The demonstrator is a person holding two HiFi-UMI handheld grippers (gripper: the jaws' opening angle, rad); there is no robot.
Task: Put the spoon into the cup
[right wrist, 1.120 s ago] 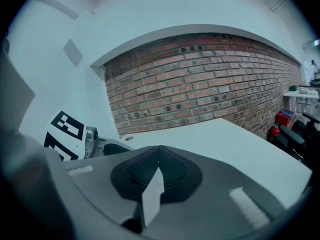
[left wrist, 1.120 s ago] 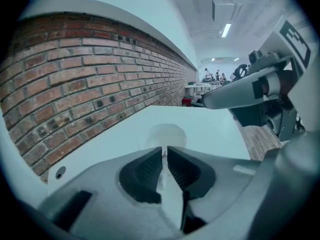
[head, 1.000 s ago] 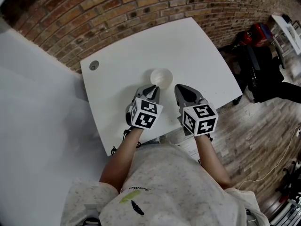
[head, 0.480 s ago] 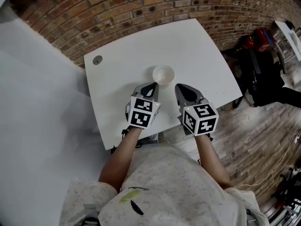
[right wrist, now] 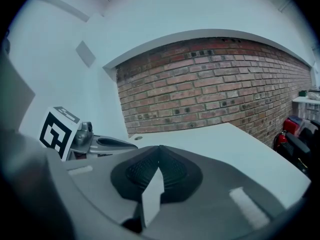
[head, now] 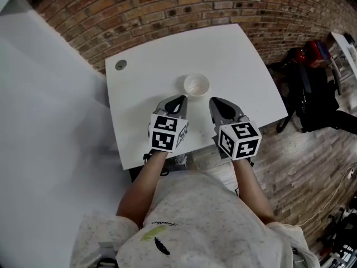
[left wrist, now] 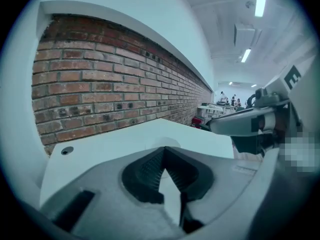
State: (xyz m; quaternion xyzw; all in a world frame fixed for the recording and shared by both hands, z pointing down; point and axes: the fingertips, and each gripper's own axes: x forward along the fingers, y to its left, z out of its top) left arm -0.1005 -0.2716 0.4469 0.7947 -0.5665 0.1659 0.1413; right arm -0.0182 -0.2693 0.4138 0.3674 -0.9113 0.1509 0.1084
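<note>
A white cup (head: 196, 85) stands upright near the middle of the white table (head: 245, 66). I see no spoon in any view. My left gripper (head: 181, 99) is shut just short of the cup's near left side, with nothing between its fingers. My right gripper (head: 214, 101) is shut a little to the cup's near right, also holding nothing. In the left gripper view the shut jaws (left wrist: 163, 149) point over the table, and the right gripper (left wrist: 250, 124) shows at the right. In the right gripper view the shut jaws (right wrist: 160, 148) point at the brick wall, with the left gripper (right wrist: 97, 143) at the left.
A round cable hole (head: 120, 65) sits in the table's far left corner. A brick wall (head: 167, 10) runs along the table's far side. A black bag and a red object (head: 312, 71) stand on the wooden floor to the right. The table's near edge lies under my wrists.
The head view has shifted a little, so the table sits slightly higher and further right. The left gripper has rolled slightly. Both grippers stay shut near the cup.
</note>
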